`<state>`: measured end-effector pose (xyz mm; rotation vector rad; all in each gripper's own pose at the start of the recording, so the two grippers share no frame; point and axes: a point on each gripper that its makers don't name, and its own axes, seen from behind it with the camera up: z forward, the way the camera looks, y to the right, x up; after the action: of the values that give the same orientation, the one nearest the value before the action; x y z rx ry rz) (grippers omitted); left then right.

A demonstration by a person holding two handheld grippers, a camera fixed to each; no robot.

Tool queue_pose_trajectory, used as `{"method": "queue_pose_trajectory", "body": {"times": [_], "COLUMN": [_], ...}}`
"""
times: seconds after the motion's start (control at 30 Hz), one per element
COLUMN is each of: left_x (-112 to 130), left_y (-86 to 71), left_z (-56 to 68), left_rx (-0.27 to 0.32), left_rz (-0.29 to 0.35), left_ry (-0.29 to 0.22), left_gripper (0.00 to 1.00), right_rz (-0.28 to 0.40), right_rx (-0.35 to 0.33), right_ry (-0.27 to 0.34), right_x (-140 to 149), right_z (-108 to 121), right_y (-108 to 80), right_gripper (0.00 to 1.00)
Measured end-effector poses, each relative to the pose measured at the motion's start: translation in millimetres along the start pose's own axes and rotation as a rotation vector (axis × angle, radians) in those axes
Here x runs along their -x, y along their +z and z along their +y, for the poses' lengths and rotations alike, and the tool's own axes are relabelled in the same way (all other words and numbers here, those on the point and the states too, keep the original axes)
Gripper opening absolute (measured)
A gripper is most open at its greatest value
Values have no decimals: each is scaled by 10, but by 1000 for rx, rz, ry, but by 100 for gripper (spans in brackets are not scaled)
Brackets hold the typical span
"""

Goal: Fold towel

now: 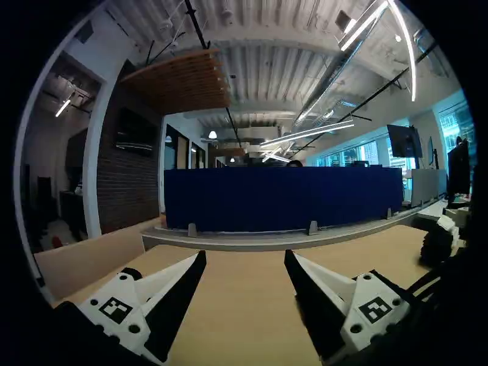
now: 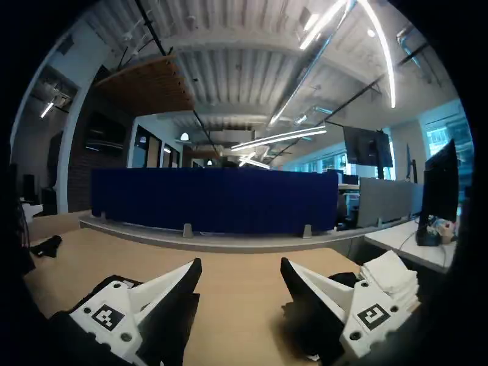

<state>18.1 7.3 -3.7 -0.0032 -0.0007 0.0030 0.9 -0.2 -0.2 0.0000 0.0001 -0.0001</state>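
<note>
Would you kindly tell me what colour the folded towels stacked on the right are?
White; the folded towels show best in the right gripper view.

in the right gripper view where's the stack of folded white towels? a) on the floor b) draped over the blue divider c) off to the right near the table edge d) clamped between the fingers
c: the stack of folded white towels sits to the right of the right gripper, near the right edge of the wooden table, while the gripper's fingers stand apart with nothing between them.
</note>
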Motion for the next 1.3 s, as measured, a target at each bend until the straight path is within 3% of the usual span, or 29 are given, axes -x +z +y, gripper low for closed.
{"method": "queue_pose_trajectory", "body": {"times": [0.4, 0.77, 0.97, 1.3], "left_x": [-584, -702, -700, -546], "left_y": [-106, -118, -117, -155], "left_z": [188, 364, 452, 626], "left_rx": [31, 82, 133, 259], "left_rz": [-32, -73, -113, -216], "left_ry": [20, 41, 65, 117], "left_gripper": [95, 95, 95, 95], "right_rz": [11, -20, -72, -225], "right_rx": [6, -21, -90, -280], "right_ry": [4, 5, -25, -119], "right_x": [-764, -888, -857, -637], "right_z": [-13, -58, -197, -642], "right_y": [-128, -110, -67, -110], "right_gripper": [100, 100, 100, 100]}}
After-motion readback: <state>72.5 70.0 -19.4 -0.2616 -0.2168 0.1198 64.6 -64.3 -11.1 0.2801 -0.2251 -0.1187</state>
